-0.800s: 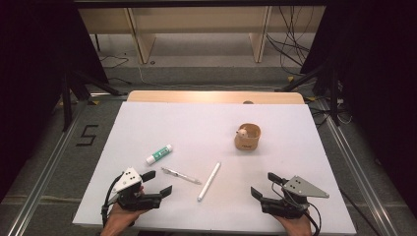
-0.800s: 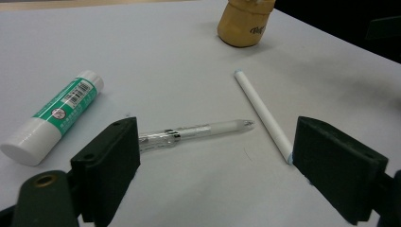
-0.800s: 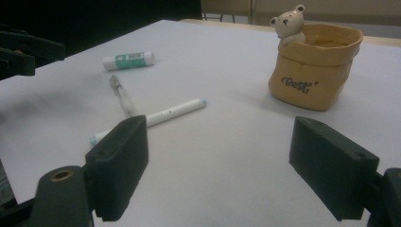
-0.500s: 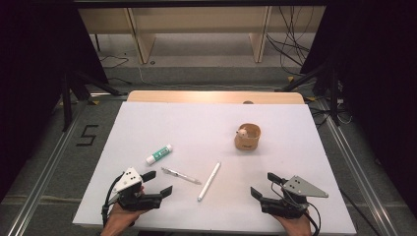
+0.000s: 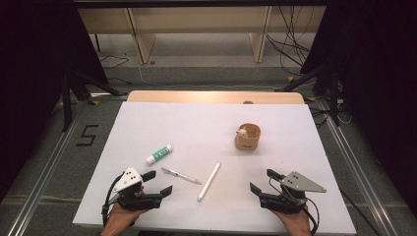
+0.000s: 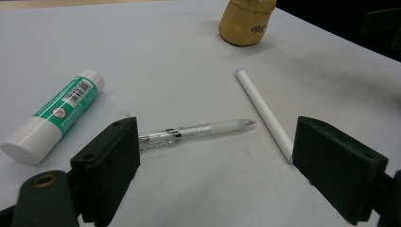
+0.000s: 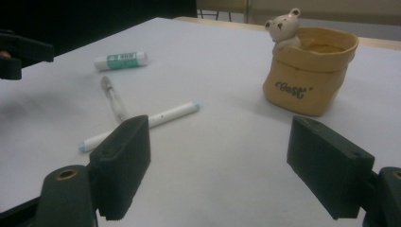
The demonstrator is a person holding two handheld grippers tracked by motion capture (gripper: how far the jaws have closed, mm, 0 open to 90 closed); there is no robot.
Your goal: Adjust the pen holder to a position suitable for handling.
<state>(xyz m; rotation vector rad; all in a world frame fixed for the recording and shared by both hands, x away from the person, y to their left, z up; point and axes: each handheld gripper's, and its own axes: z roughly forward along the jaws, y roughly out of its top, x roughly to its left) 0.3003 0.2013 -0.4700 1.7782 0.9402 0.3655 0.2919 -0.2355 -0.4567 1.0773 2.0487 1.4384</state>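
Observation:
On the white table (image 5: pixel 206 128) lie a green-and-white glue stick (image 5: pixel 159 154) (image 6: pixel 54 115) (image 7: pixel 121 60), a clear pen (image 5: pixel 181 175) (image 6: pixel 196 130) (image 7: pixel 112 98) and a white marker (image 5: pixel 209 181) (image 6: pixel 263 111) (image 7: pixel 142 125). A tan holder with a small bear on its rim (image 5: pixel 247 137) (image 6: pixel 246 21) (image 7: pixel 309 68) stands farther back on the right. My left gripper (image 5: pixel 158 183) (image 6: pixel 215 168) rests open near the front left edge, just short of the clear pen. At the front right, my right gripper (image 5: pixel 263 180) (image 7: pixel 217 170) is open with nothing between its jaws.
A wooden strip (image 5: pixel 216 97) runs along the table's far edge. Floor rails and a taped mark (image 5: pixel 87 135) lie to the left, cables (image 5: pixel 290 49) at the back right. A hand holds each gripper at the near edge.

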